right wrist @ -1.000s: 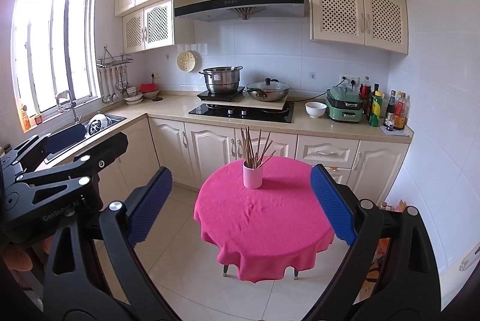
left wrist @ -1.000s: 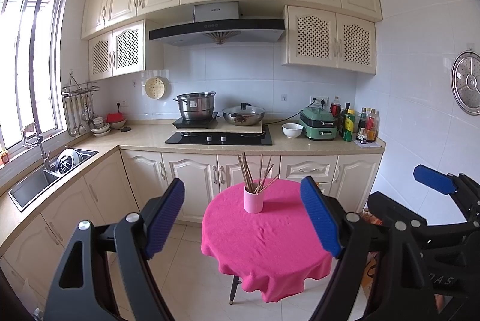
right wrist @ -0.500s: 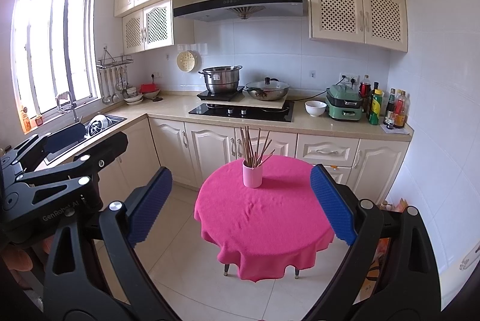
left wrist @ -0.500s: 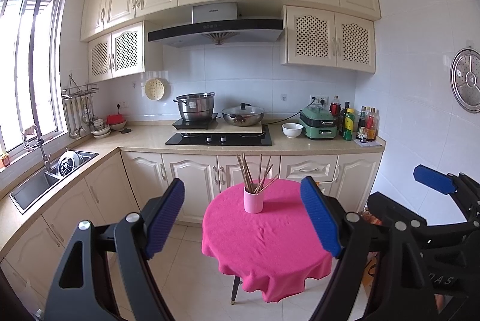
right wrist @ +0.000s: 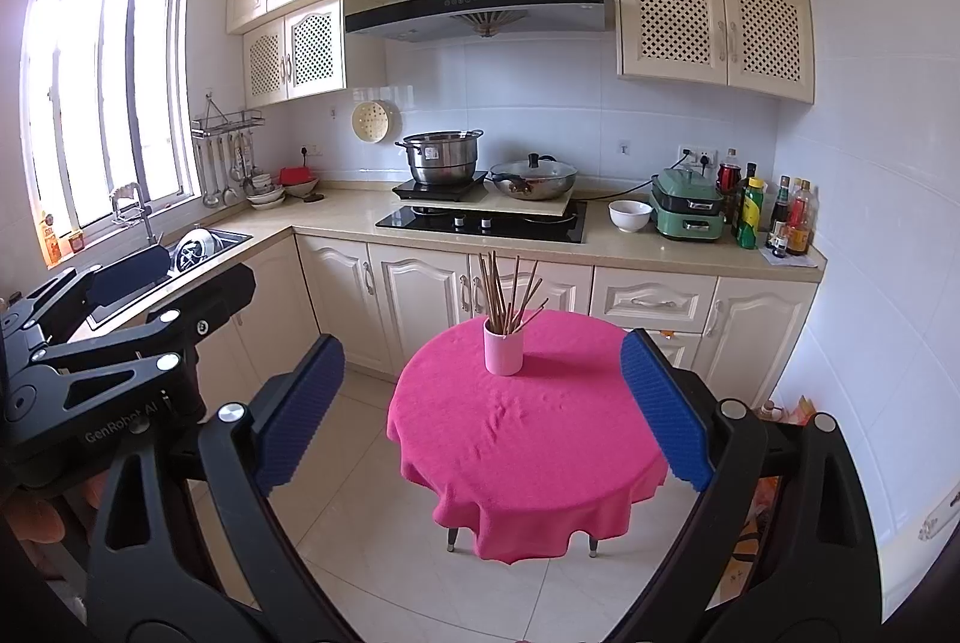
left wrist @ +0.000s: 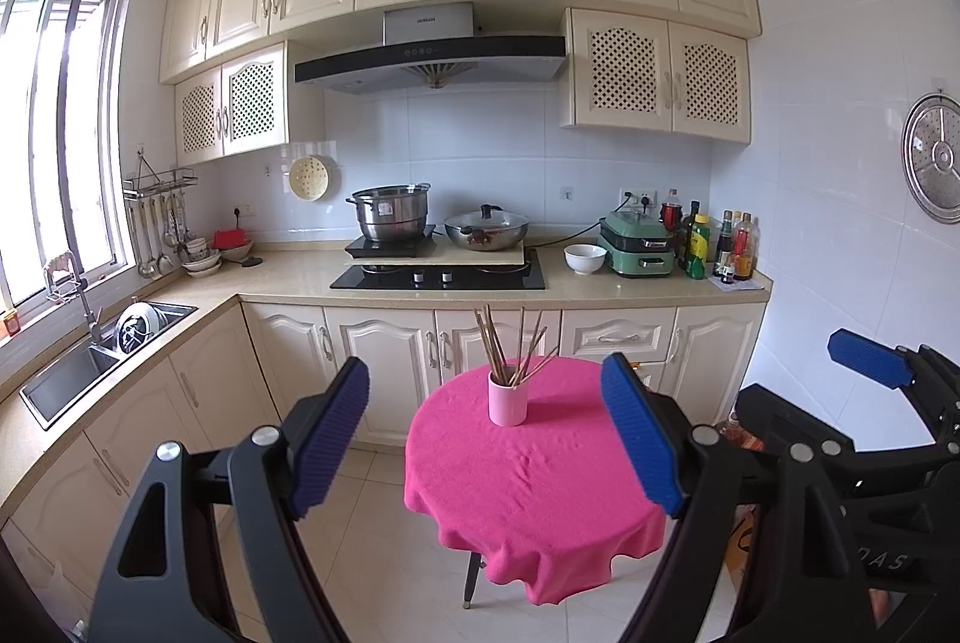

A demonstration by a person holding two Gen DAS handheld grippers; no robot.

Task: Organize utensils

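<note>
1. Left claw (left wrist: pixel 486 433): black rigid arms with ribbed blue pads; jaws spread wide, nothing between them. It hangs in the air short of the table, well apart from the cup.
2. Right claw (right wrist: pixel 480 403): same build, black frame and ridged blue pads; jaws wide apart and empty, likewise clear of the table.
3. Pink cup (left wrist: pixel 507 400): smooth, plain cylinder, upright, standing on the far part of the table top near its rear edge.
4. Chopsticks (left wrist: pixel 510 346): a bundle of thin brown sticks, wood by appearance, standing in the pink cup and fanning outward at the top; some lean right.
5. Table (left wrist: pixel 540 493): small and round, draped in a bright pink cloth of soft, slightly rumpled texture that falls in folds over the rim; dark legs show beneath.
6. Floor: pale glossy tiles.
7. Room: a kitchen with cream panelled cabinets, some doors latticed, white tiled walls, and a beige stone-look worktop (left wrist: pixel 288 277) behind the table. On it stand a steel pot (left wrist: pixel 391 214), a lidded wok (left wrist: pixel 486 229), a white bowl (left wrist: pixel 585 259) and a green appliance (left wrist: pixel 639 244). A steel sink (left wrist: pixel 78 373) sits under the barred window at left.
</note>
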